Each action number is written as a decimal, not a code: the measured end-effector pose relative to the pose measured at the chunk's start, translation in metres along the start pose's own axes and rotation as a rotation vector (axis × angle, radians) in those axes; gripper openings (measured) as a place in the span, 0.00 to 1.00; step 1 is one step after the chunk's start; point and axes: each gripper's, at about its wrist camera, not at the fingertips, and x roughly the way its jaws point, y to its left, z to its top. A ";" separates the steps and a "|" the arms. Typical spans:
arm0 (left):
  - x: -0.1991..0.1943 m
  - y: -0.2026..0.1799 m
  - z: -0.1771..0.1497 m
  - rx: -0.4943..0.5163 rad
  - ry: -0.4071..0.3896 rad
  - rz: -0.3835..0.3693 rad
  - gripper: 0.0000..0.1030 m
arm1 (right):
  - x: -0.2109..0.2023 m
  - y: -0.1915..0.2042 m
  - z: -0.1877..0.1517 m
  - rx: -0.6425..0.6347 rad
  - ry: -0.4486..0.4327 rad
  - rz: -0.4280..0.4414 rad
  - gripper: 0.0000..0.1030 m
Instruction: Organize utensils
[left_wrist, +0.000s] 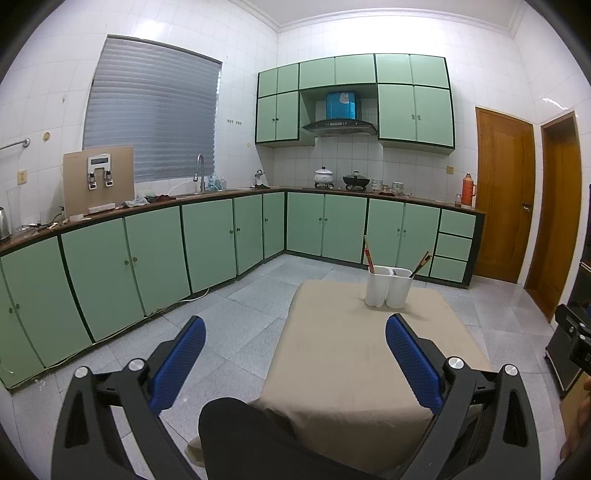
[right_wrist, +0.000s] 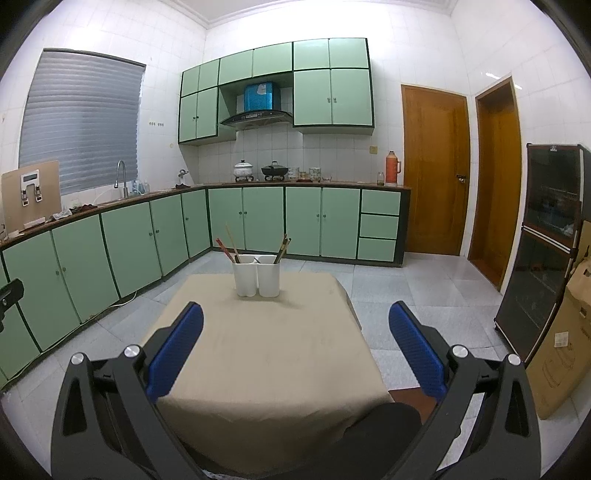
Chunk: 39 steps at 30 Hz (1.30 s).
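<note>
The left gripper hangs above the near left edge of the cloth-covered tabletop, its blue fingers spread wide and gripping nothing. From it the white two-compartment holder lies ahead and to the right, toward the far end of the tabletop. The chopsticks stand nearly upright in it — the reddish pair rising from the left compartment with a slight leftward lean, the darker pair leaning right out of the right one.

The right gripper is likewise released and empty, over the near edge. In its view the holder sits ahead and only slightly left of centre — so the right hand looks better lined up with it, though neither is close. Any grasp would have to come down along those steep long axes.
</note>
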 end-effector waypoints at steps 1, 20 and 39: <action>0.000 0.000 0.000 0.001 0.001 -0.002 0.93 | 0.000 0.000 0.000 0.001 0.000 0.000 0.95; -0.001 0.000 0.005 0.005 -0.002 -0.002 0.93 | 0.000 -0.002 0.001 0.004 -0.005 -0.002 0.95; -0.001 0.001 0.006 0.004 -0.001 -0.003 0.93 | 0.000 -0.003 0.001 0.005 -0.004 0.000 0.95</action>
